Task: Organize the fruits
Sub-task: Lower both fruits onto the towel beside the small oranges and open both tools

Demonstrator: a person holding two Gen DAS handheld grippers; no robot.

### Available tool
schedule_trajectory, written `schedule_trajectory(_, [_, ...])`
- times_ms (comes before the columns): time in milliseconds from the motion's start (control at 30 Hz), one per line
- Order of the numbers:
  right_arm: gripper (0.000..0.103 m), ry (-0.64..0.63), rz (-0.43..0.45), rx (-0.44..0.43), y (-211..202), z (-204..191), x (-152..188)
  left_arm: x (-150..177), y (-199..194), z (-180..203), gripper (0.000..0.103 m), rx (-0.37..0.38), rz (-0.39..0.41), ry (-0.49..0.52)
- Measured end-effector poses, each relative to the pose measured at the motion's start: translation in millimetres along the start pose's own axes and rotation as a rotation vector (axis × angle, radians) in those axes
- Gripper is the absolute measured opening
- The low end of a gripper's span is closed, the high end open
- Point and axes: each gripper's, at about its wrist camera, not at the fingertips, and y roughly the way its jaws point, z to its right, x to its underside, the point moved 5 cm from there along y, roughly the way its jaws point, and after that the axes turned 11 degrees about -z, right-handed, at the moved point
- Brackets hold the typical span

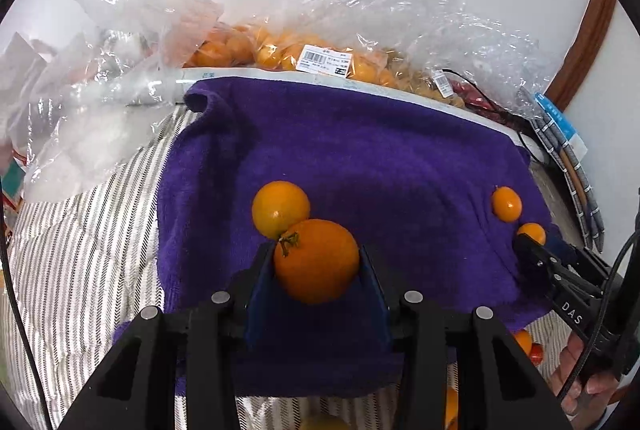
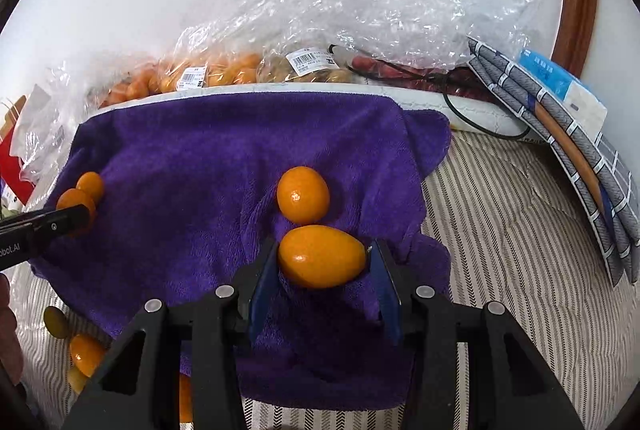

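Note:
A purple towel (image 1: 360, 150) lies on a striped cover. My left gripper (image 1: 316, 266) is shut on an orange tomato with a green stem (image 1: 316, 266), just above the towel, next to a yellow-orange tomato (image 1: 280, 208). My right gripper (image 2: 322, 258) is shut on an oval kumquat (image 2: 322, 256), with a second kumquat (image 2: 303, 194) on the towel (image 2: 200, 158) just beyond. In the left wrist view the right gripper (image 1: 528, 240) reaches in at the right by two kumquats (image 1: 507, 204). In the right wrist view the left gripper (image 2: 76, 216) shows at the left with its two tomatoes (image 2: 90, 184).
Clear plastic bags of orange fruit (image 1: 280, 50) (image 2: 208, 70) lie against the white wall behind the towel. Loose small fruits (image 2: 86, 352) lie on the striped cover (image 2: 500, 250) near the towel's front edge. A patterned folded cloth and a blue box (image 2: 560, 102) lean at the right.

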Motion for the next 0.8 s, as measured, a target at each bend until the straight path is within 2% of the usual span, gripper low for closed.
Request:
schedule_trajectory(467, [0.049,-0.048,0.000,0.061,5.1,-5.9,3.4,0.7,8.3,4.9,0.041,-0.019,0.001,0.029])
schedule_trajectory(567, [0.052,-0.051,0.000,0.050,3.9,-6.7,3.4,0.6,7.8,6.4,0.046,-0.015,0.001,0.033])
schedule_trajectory(733, [0.058,-0.053,0.019,0.042,-1.6,-7.9,4.0,-0.6,-3.2,9.4,0.061,0.014,0.019,0.033])
schedule_trajectory(800, [0.058,-0.052,0.033,0.060,-7.6,-7.6,4.1,-1.9,-10.4,10.6,0.062,0.025,0.030,0.036])
